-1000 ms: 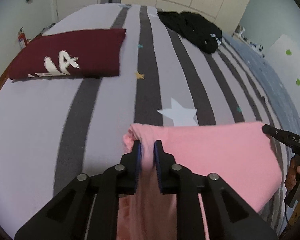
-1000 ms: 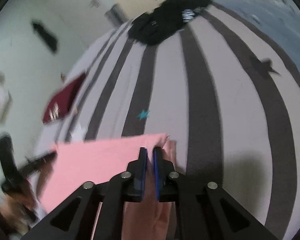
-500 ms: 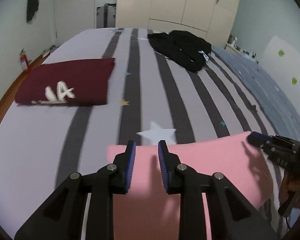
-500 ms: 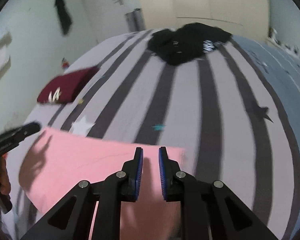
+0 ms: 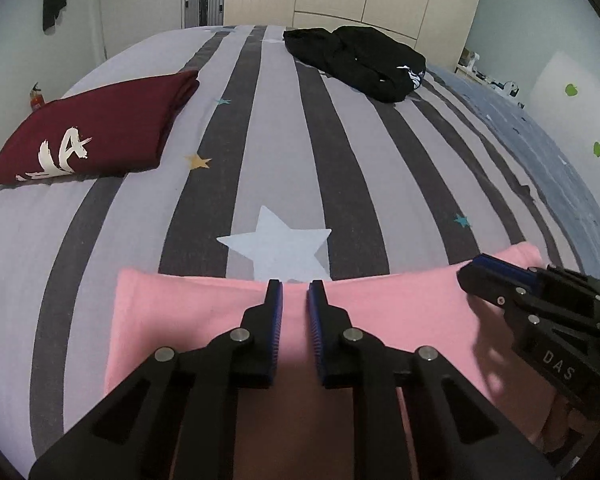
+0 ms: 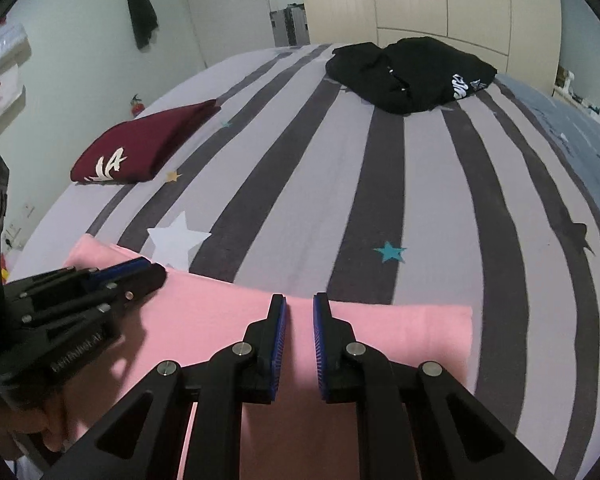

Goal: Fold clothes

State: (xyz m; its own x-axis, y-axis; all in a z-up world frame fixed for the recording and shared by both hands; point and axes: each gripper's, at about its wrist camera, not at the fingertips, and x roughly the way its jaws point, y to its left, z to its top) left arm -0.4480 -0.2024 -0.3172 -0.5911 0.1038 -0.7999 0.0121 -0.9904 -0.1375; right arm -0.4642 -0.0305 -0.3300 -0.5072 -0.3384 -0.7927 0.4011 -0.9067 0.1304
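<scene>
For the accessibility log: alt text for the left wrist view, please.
The open left tool hovers over a flat pink garment on a striped bed, the right tool at its far corner. Beyond lie a folded maroon shirt and a crumpled black garment.

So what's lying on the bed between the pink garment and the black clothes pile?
Only bare striped bedsheet lies between the pink garment and the black pile, clearest in the right wrist view.

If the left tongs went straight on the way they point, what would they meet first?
Probably the bedsheet just past the pink garment, near its white star; the left tongs stand open above the garment's far edge, though height is unclear.
</scene>
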